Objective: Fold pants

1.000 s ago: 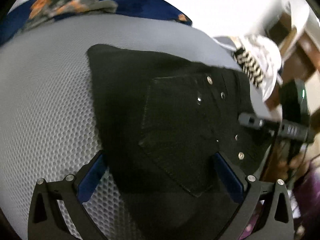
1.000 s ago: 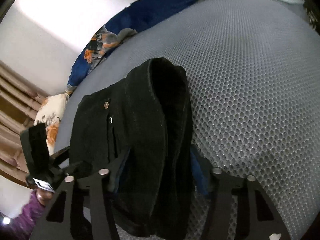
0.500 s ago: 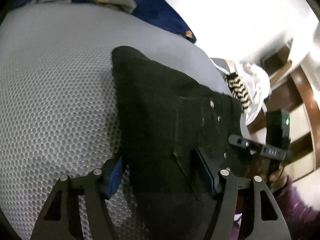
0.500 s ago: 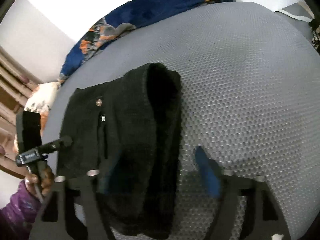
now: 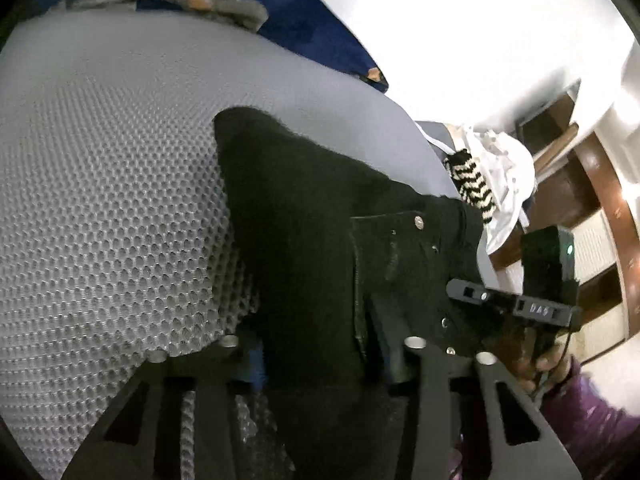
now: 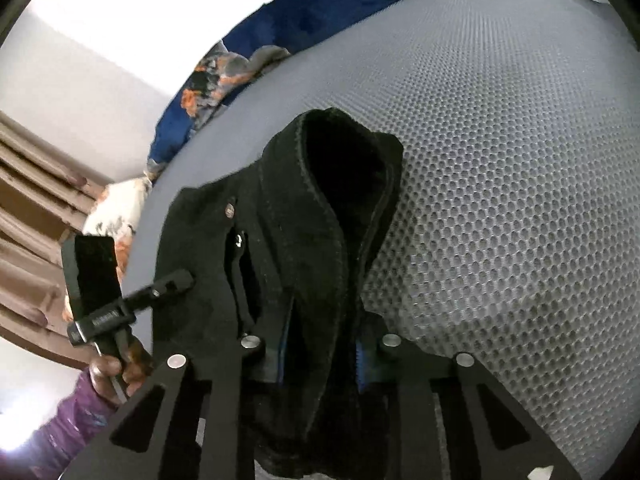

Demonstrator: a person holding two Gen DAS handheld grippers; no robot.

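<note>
Closest in, both grippers have just been closing, and each now pinches a bunch of the black pants [image 5: 312, 240] between its blue pads. The left gripper [image 5: 320, 354] clamps a thick band of the cloth near the stitched pocket, whose rivets lie just to the right of its right finger. The right gripper [image 6: 320, 354] squeezes a narrower ridge of doubled fabric that rises straight ahead of its fingertips into a rolled, hollow fold. The pants lie bunched on a grey honeycomb-textured mattress [image 6: 520, 200], spreading ahead of both pairs of fingers. In the right wrist view the left gripper's body [image 6: 120, 308] shows off to the left of the fingers, held by a hand [image 6: 116, 368] in a purple sleeve [image 6: 72, 424]. Beyond the fingers, at the far edge of the mattress, lies a dark blue blanket [image 5: 312, 28] with orange and grey patches. To the right of the left fingers sits a white-and-striped heap of cloth [image 5: 488, 172], with brown wooden furniture [image 5: 580, 184] behind it.
</note>
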